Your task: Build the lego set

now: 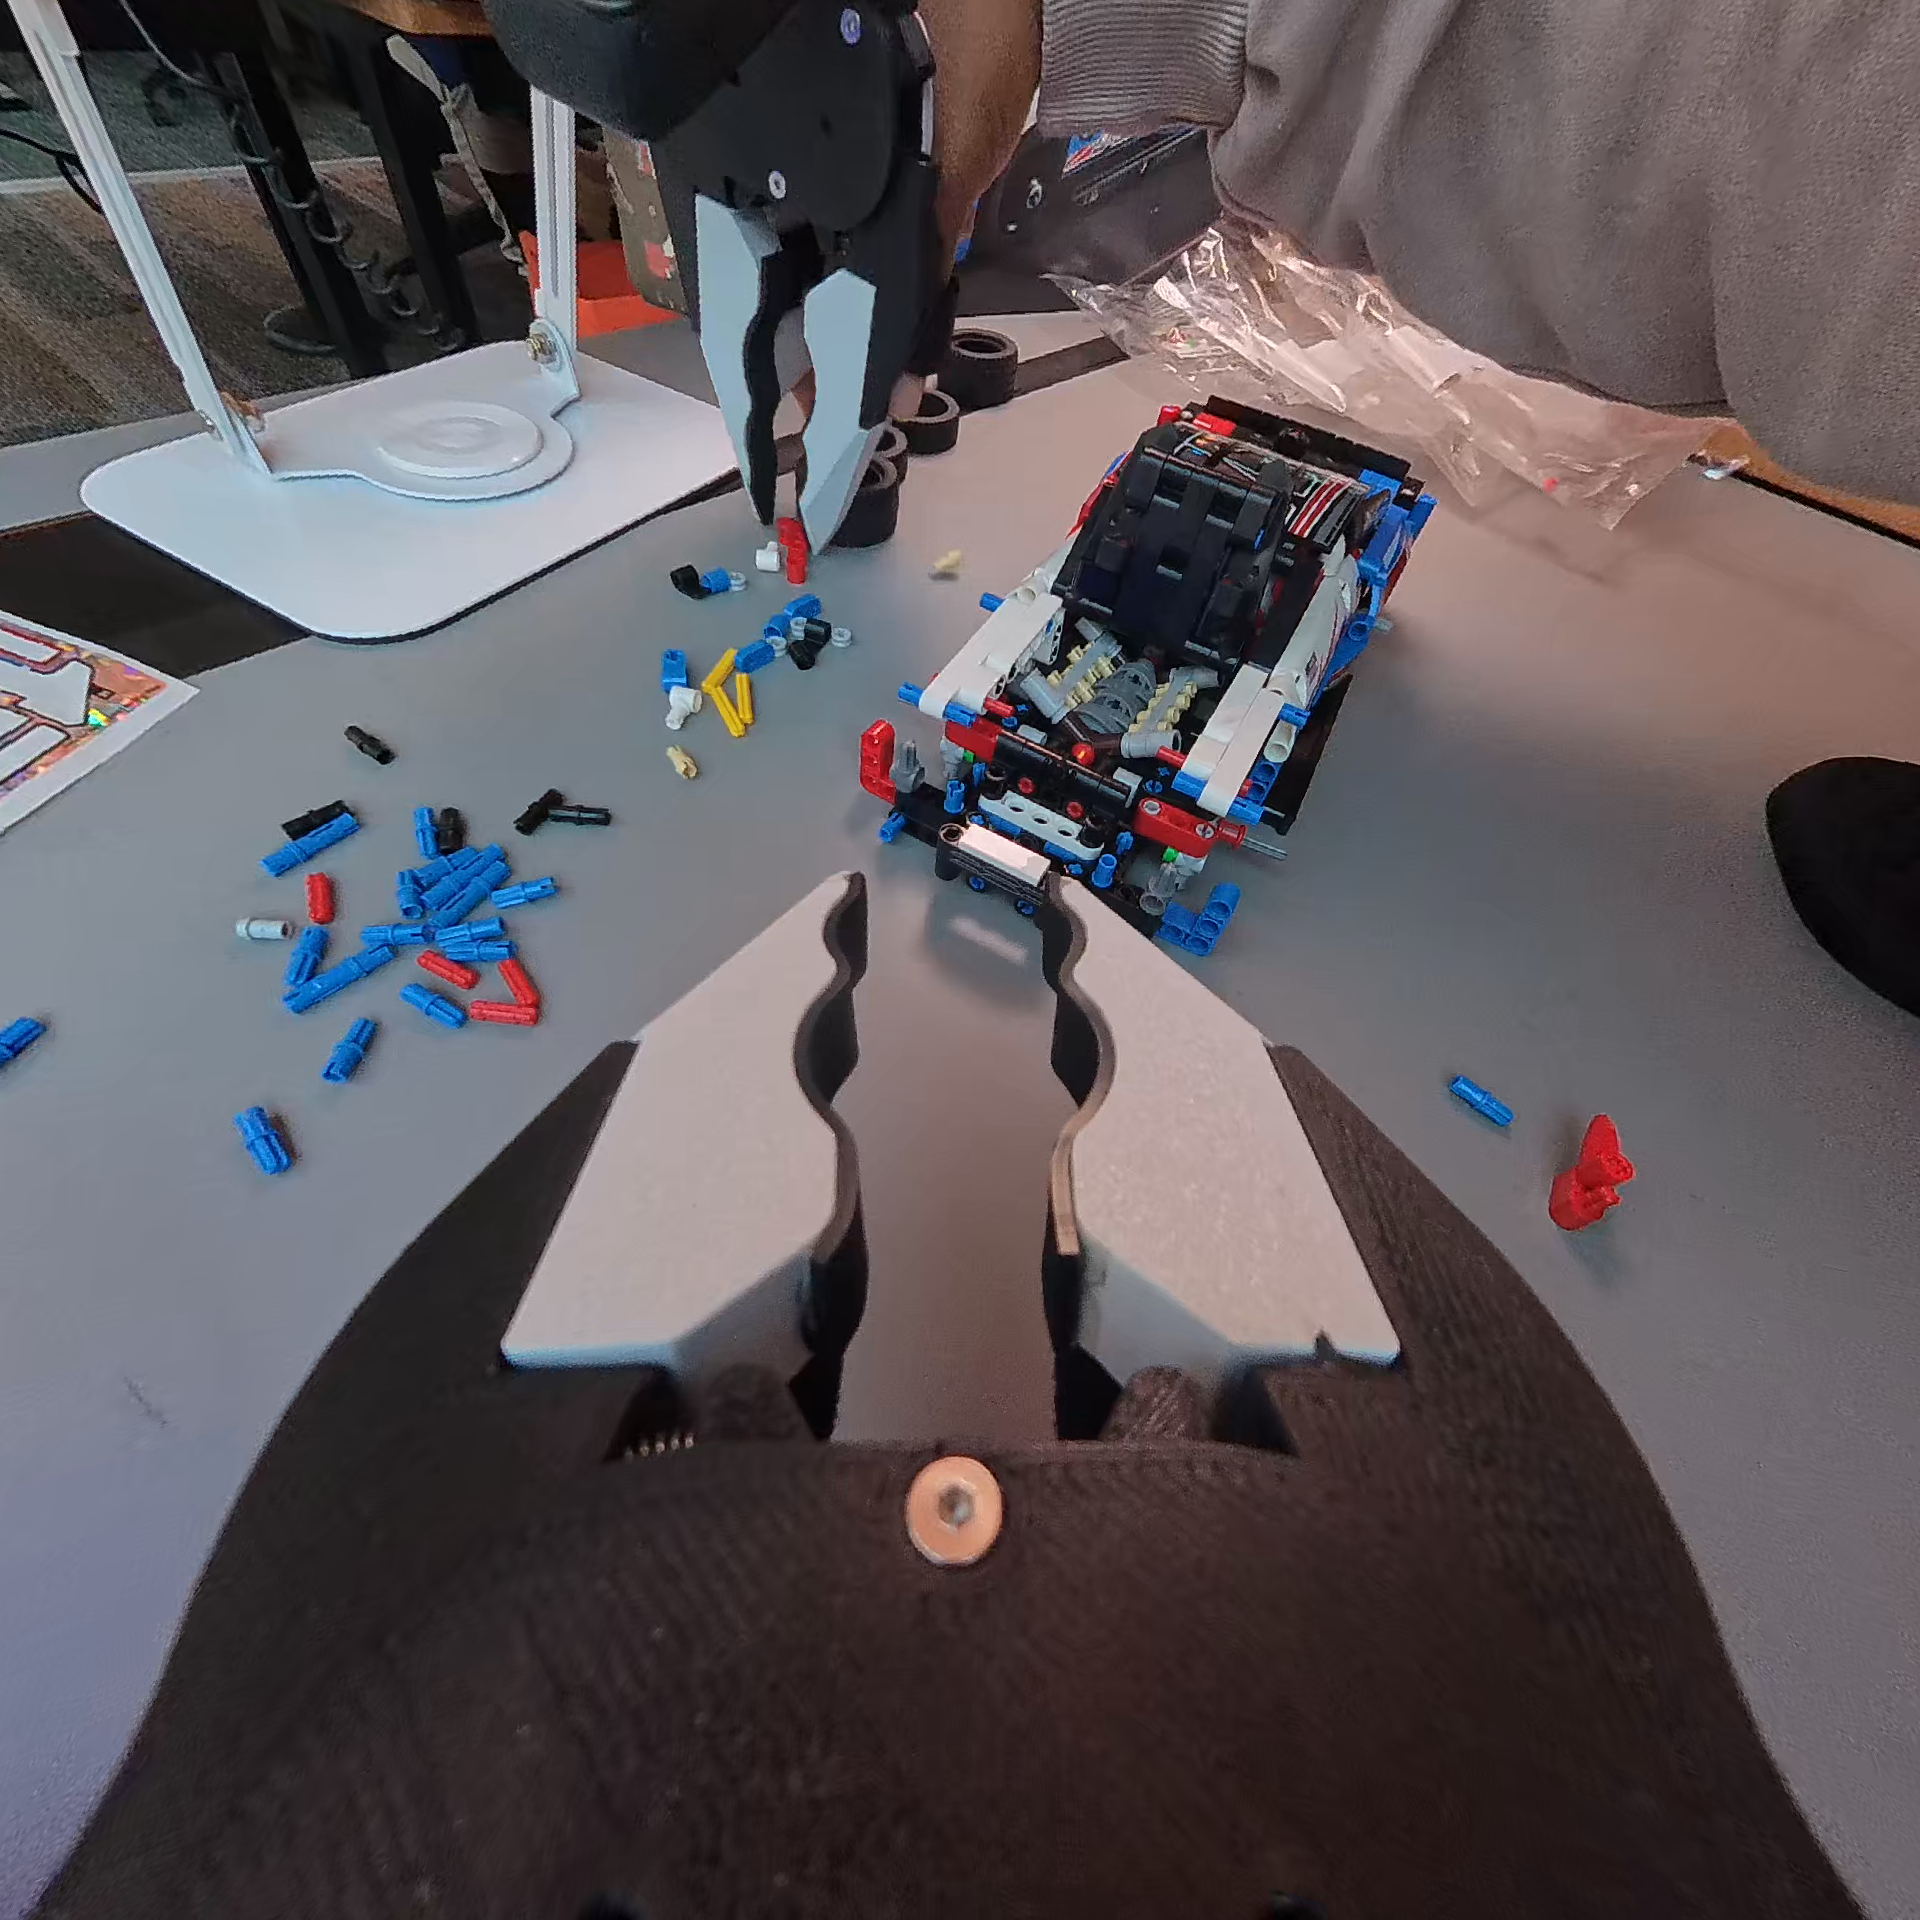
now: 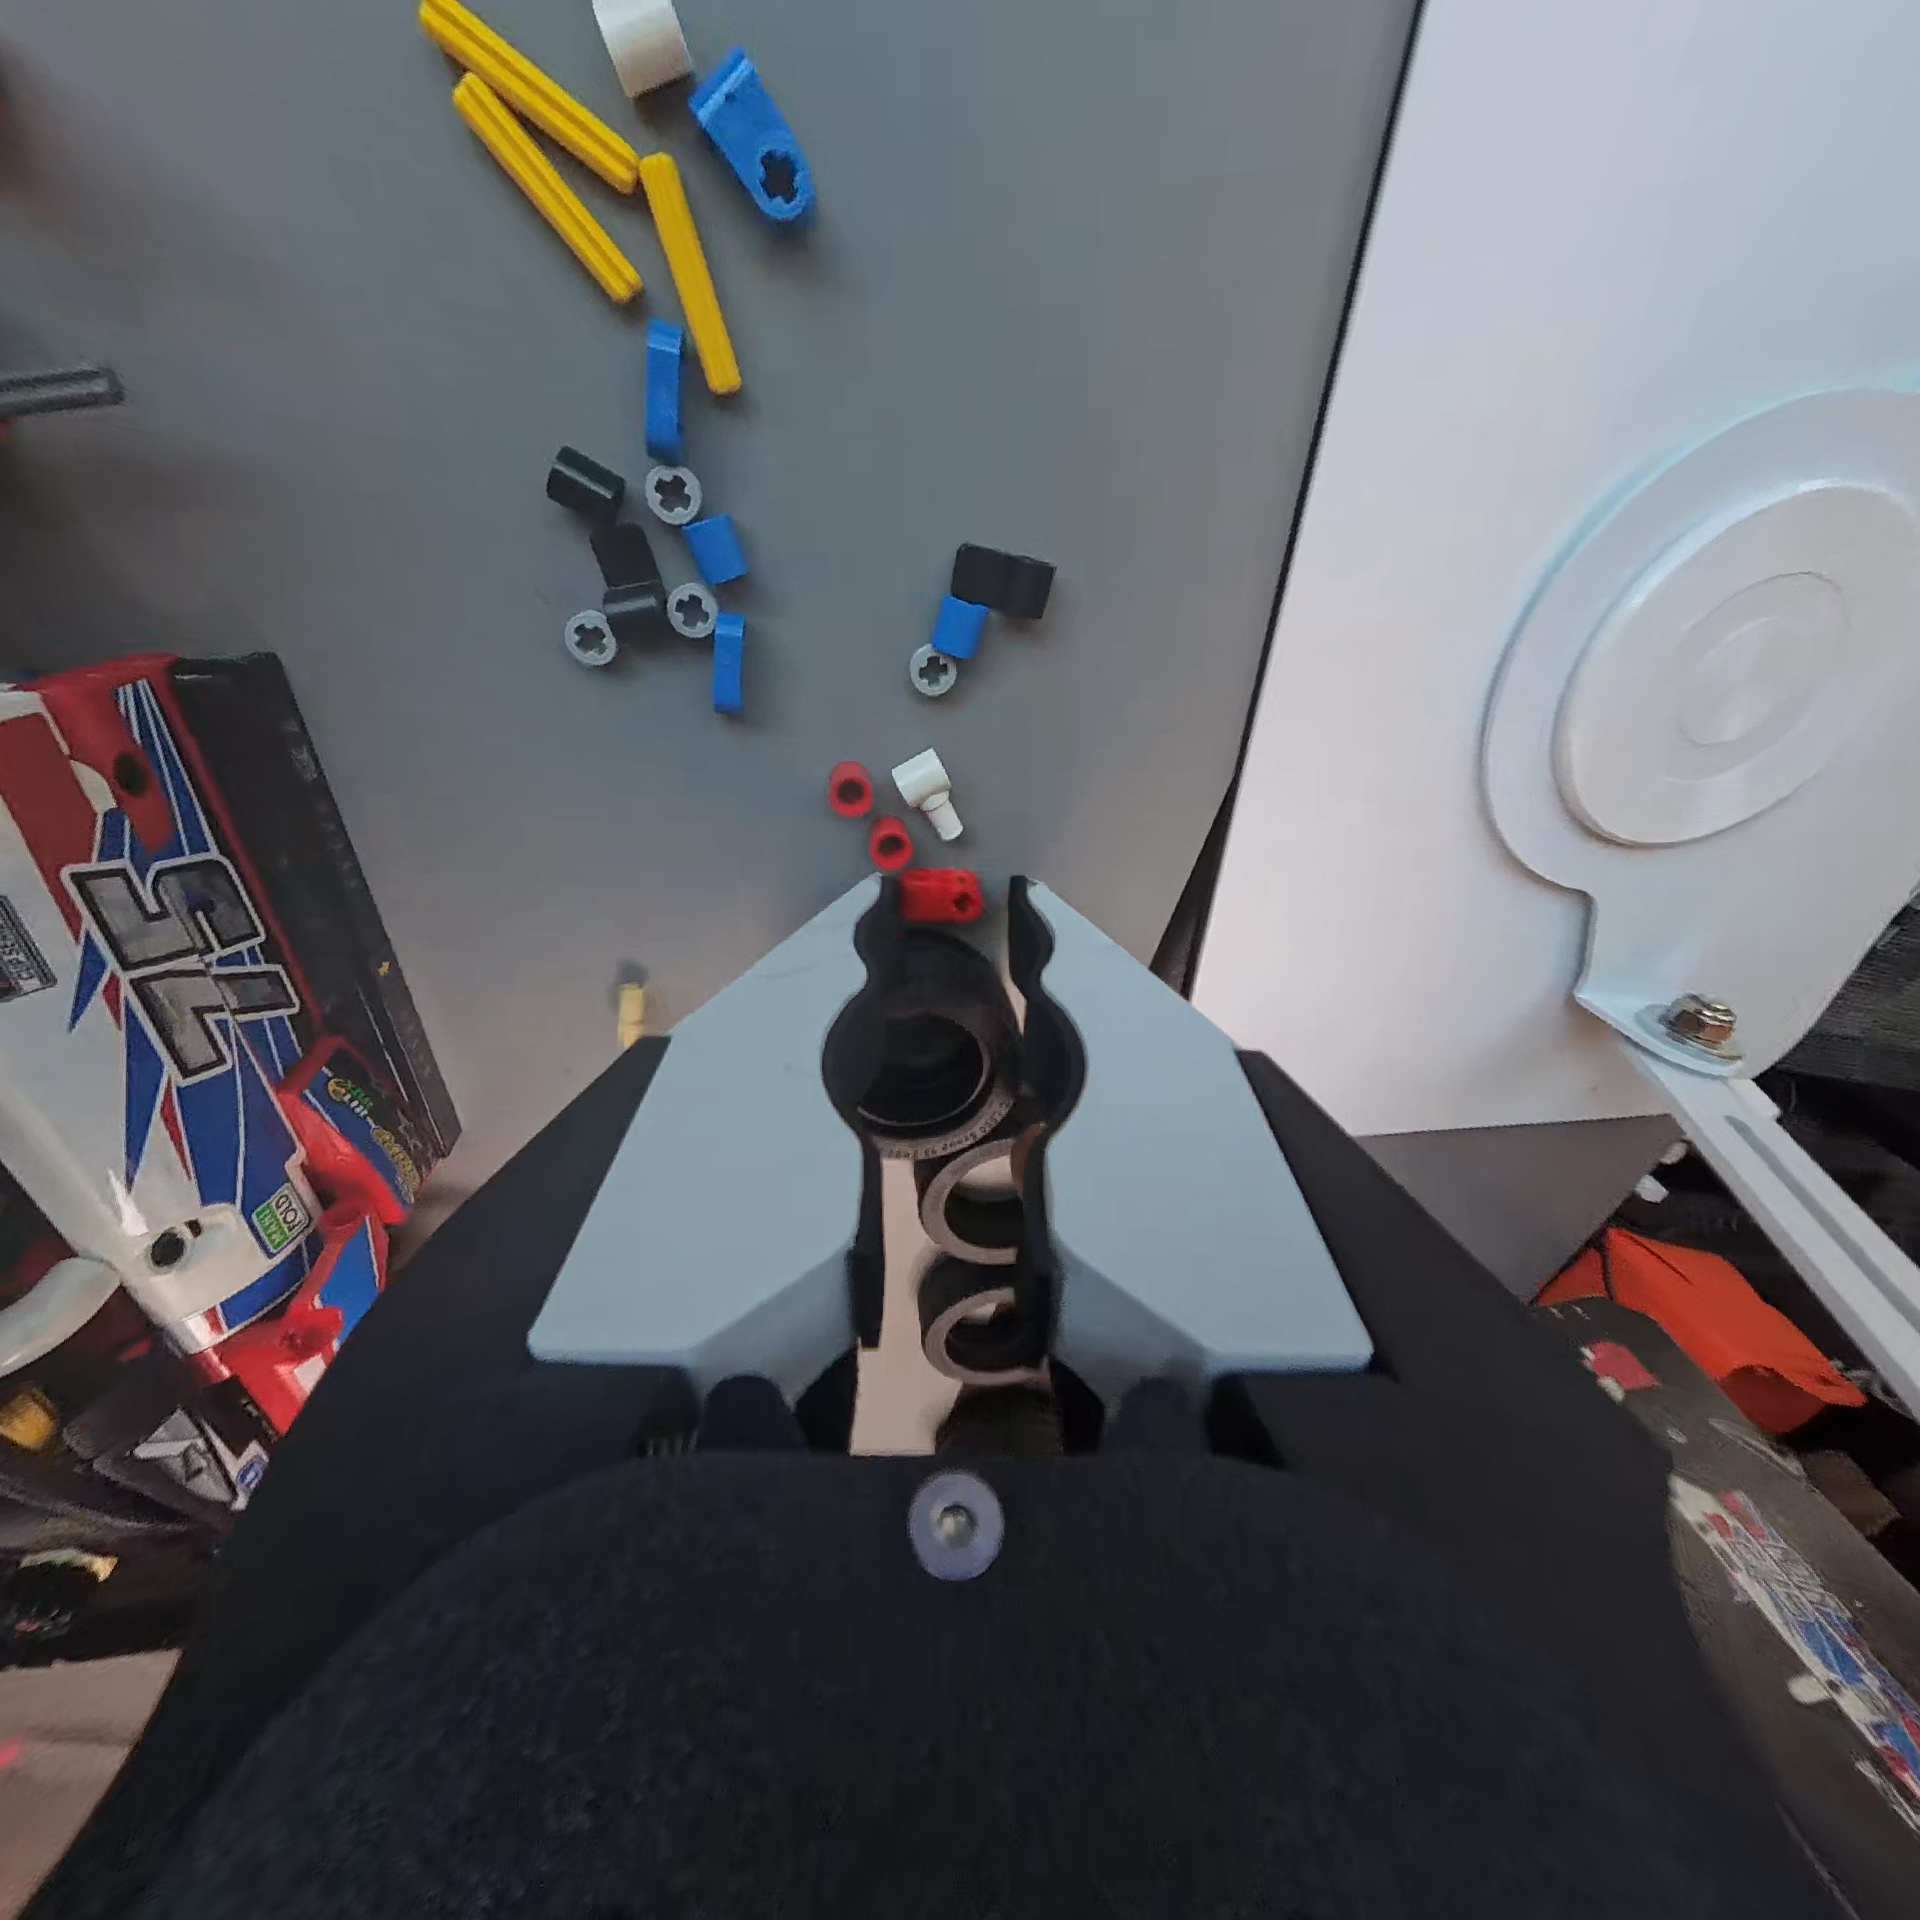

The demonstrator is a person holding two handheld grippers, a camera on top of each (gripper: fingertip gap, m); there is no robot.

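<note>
reaching down with your right gripper (image 2: 948, 885), jaws apart around the tiny red connector (image 2: 938, 896) on the tabletop (image 2: 364, 312), expect it light, rigid, slippery, so pinch its flat sides; left gripper (image 1: 956, 891) jaws apart, empty.

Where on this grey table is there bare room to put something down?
The widest bare stretch lies right of the left tongs, between the car model and the lone red piece. Another runs below the blue pin pile. It is crowded around the right tongs, among small loose parts and tyres.
</note>
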